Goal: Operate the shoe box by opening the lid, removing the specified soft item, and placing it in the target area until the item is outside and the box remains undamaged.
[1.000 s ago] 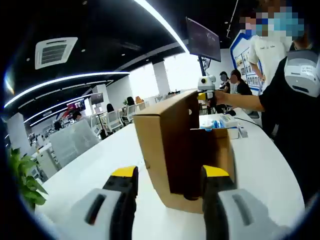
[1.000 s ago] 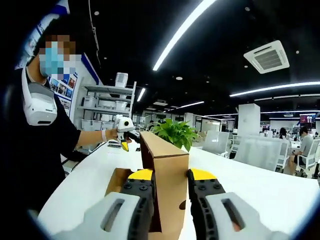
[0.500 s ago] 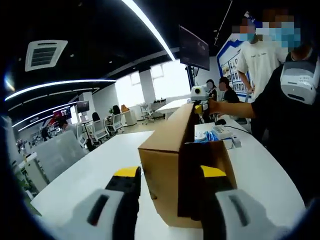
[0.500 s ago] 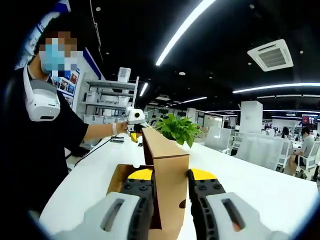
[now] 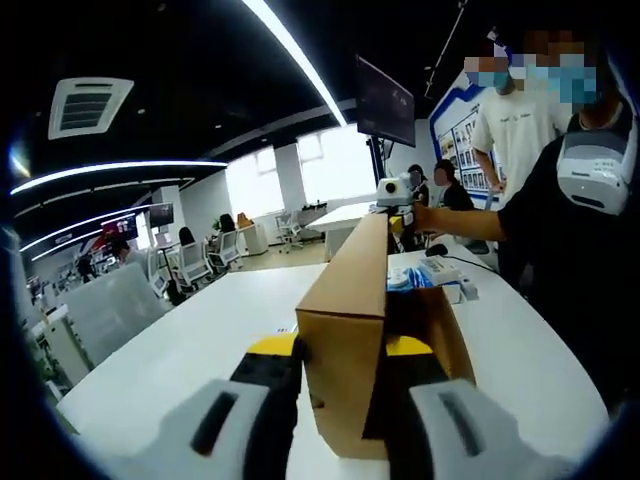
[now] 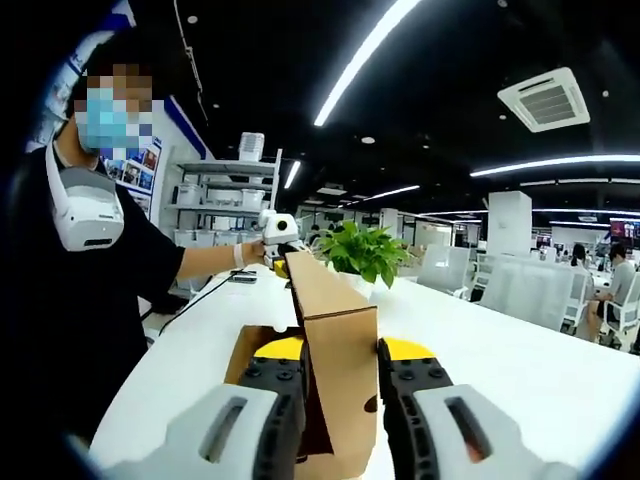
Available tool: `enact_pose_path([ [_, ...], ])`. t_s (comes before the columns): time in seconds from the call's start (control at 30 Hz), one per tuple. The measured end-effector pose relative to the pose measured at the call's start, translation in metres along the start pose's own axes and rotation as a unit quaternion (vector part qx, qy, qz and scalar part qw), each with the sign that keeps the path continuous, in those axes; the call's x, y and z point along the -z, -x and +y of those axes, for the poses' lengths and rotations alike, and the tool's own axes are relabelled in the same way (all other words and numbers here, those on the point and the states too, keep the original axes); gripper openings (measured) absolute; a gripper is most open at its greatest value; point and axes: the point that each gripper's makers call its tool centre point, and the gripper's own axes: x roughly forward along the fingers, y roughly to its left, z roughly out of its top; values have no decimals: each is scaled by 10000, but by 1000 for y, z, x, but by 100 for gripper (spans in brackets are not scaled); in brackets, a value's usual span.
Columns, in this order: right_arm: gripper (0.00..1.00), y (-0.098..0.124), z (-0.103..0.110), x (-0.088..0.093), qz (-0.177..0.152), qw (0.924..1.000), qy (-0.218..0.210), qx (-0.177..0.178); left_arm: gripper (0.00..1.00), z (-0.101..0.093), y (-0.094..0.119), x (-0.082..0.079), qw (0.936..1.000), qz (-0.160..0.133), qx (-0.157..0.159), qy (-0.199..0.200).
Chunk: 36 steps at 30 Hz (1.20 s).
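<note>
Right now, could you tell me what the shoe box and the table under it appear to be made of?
The shoe box looks like plain brown cardboard, matte and unprinted, with folded edges and raw cut flaps. The table seems to be a smooth white laminate or coated board, faintly glossy; its exact material cannot be told.

Dark ceiling with light strips (image 5: 300, 55); white table (image 6: 500, 350); bright windows (image 5: 340, 160).

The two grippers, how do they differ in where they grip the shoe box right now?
The left gripper and the right gripper hold opposite ends of the raised lid, which stands between each one's fingers. In the left gripper view the open box lies to the lid's right; in the right gripper view it lies to the lid's left. Both have yellow tips, and both clamp the lid upright above the white table.
</note>
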Motion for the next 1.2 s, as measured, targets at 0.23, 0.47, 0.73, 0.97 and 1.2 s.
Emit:
enact_pose_path([
  [0.23, 28, -2, 8, -7, 121, 9997, 177, -142, 30, -5, 2, 0, 10000, 41, 50, 7],
  [0.47, 27, 0, 13, -4, 247, 9984, 488, -150, 30, -13, 2, 2, 9999, 111, 99, -88],
  [0.73, 27, 3, 22, -1, 291, 9970, 714, -84, 30, -23, 4, 5, 9992, 264, 72, -305],
  [0.97, 28, 7, 35, 4, 227, 9965, 805, -14, 31, -36, 7, 8, 9988, 248, 32, -428],
  [1.2, 28, 10, 44, 10, 288, 9944, 1006, 137, 32, -43, 8, 14, 9982, 206, -84, -553],
])
